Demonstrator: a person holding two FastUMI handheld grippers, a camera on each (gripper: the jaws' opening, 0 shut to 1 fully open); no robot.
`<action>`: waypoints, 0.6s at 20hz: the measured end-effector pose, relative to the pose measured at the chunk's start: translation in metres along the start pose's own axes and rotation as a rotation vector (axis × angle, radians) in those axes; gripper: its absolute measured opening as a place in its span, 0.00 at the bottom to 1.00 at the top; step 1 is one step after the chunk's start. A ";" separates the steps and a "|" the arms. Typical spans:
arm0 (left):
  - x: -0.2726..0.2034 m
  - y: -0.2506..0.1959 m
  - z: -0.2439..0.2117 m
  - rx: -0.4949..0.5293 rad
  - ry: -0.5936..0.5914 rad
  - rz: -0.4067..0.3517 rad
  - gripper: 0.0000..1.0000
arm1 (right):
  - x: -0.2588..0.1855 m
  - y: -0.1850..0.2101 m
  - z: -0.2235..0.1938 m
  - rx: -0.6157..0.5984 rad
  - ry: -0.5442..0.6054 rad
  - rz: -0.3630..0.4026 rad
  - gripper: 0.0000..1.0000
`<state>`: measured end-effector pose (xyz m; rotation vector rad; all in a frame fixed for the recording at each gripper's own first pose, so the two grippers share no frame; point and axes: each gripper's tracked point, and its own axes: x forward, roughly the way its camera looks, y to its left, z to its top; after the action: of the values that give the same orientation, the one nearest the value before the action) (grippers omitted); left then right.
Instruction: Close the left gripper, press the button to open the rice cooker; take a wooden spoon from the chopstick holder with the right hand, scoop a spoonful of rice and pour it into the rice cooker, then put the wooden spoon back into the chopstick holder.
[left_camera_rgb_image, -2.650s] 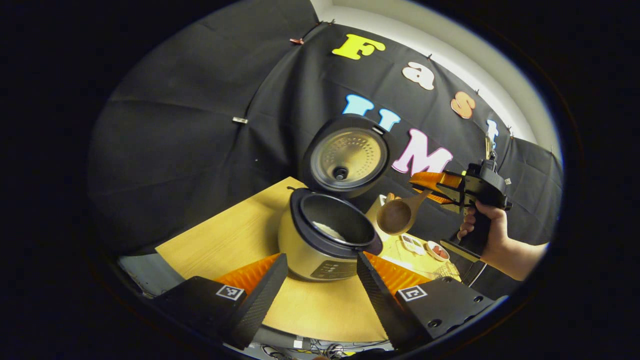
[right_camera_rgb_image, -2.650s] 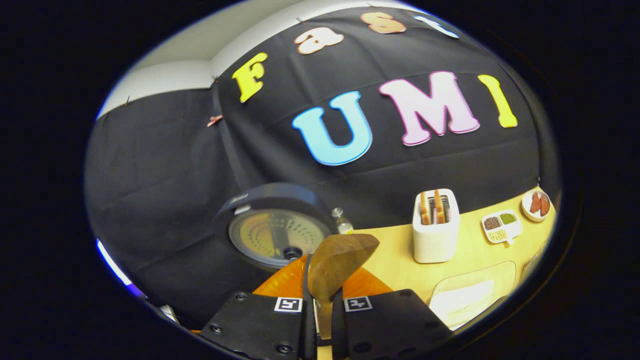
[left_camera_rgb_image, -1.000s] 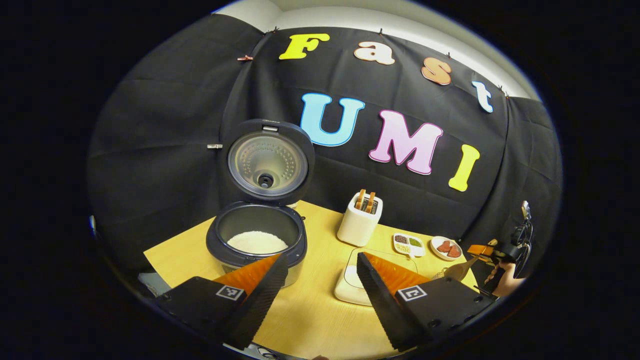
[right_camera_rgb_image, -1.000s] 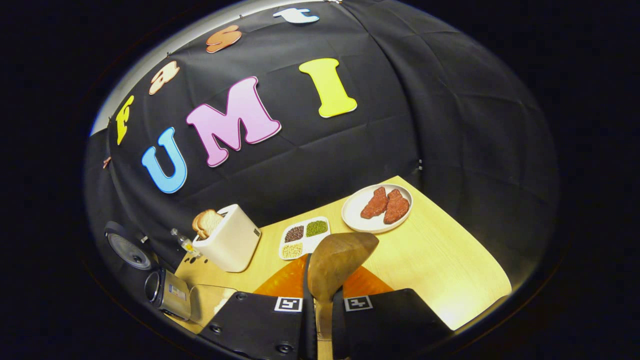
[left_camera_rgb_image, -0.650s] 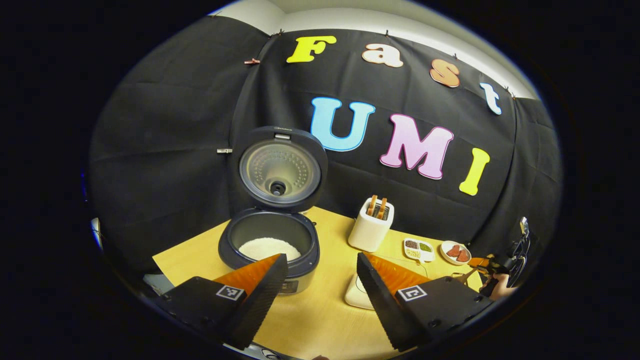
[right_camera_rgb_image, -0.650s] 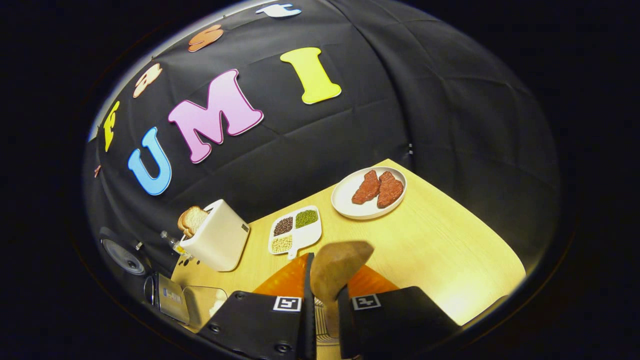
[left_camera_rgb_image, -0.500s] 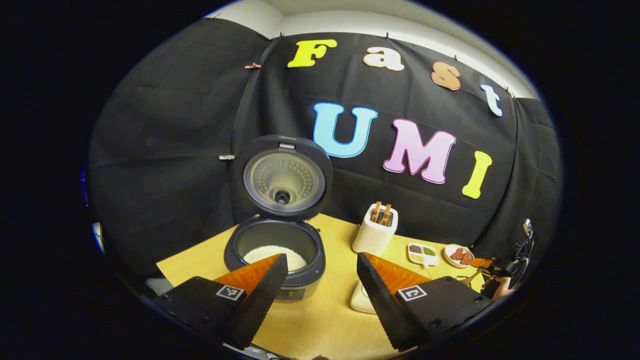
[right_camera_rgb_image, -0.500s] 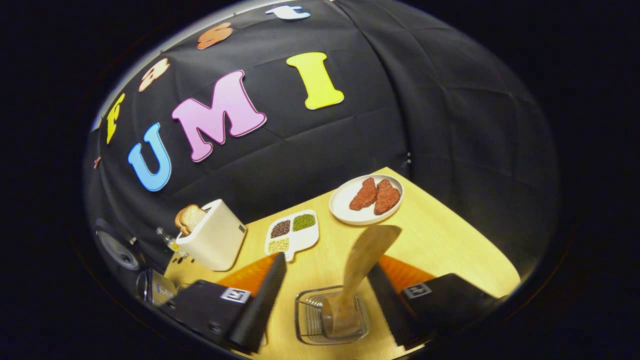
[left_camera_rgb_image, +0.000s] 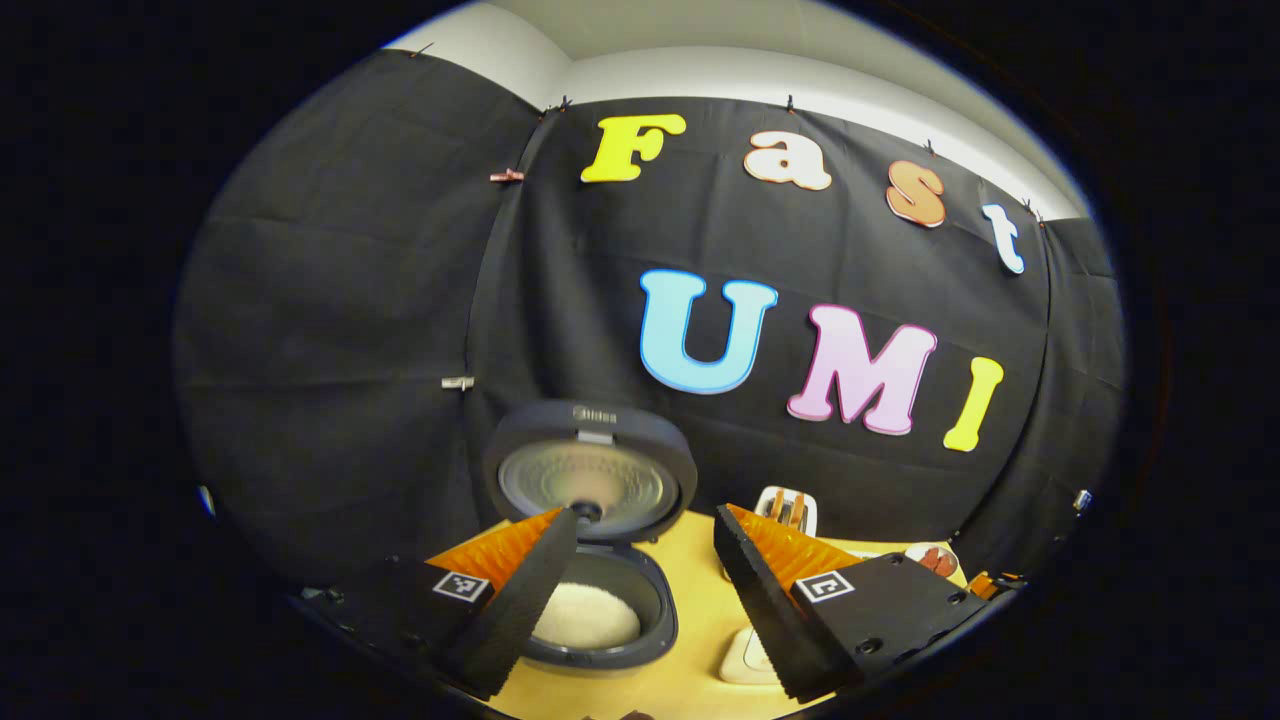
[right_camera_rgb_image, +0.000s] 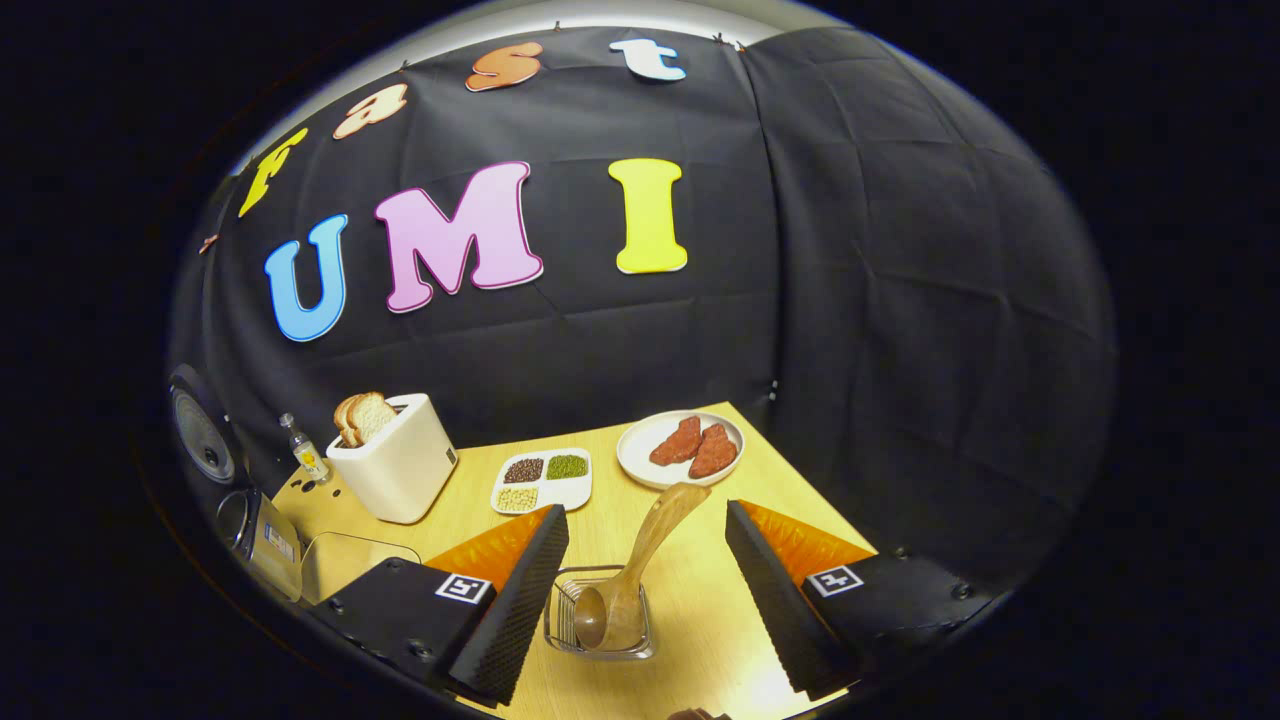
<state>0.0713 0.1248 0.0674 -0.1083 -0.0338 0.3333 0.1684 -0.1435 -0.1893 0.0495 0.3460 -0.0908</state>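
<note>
The rice cooker (left_camera_rgb_image: 610, 640) stands open, its lid (left_camera_rgb_image: 590, 480) upright and white rice (left_camera_rgb_image: 585, 615) in the pot. My left gripper (left_camera_rgb_image: 643, 520) hangs open just in front of it with nothing between its fingers. In the right gripper view the wooden spoon (right_camera_rgb_image: 640, 555) leans in the clear chopstick holder (right_camera_rgb_image: 600, 628), its upper end tilted right. My right gripper (right_camera_rgb_image: 645, 512) is open, its fingers wide on either side of the spoon and apart from it. The cooker (right_camera_rgb_image: 255, 535) also sits at that view's left edge.
On the wooden table (right_camera_rgb_image: 780, 490) stand a white toaster (right_camera_rgb_image: 395, 470) with bread, a small bottle (right_camera_rgb_image: 305, 455), a sectioned dish of beans (right_camera_rgb_image: 545, 480), a plate of meat (right_camera_rgb_image: 680, 450) and a clear rice container (right_camera_rgb_image: 350, 560). The table's right edge lies beyond the plate.
My right gripper carried the spoon from the cooker to the holder, opened and let it go there, then drew back. The left gripper view has tilted upward.
</note>
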 end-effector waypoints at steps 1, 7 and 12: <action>0.012 0.006 0.016 0.006 -0.021 0.005 0.95 | -0.009 0.002 0.008 -0.023 -0.020 -0.001 0.98; 0.090 0.038 0.055 0.019 0.000 0.029 0.95 | -0.069 0.041 0.026 -0.059 -0.069 0.042 0.98; 0.147 0.059 0.044 0.096 0.095 0.067 0.95 | -0.098 0.089 0.017 -0.066 -0.057 0.131 0.98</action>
<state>0.1890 0.2330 0.1073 -0.0300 0.0798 0.3958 0.0912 -0.0478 -0.1373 0.0037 0.2881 0.0489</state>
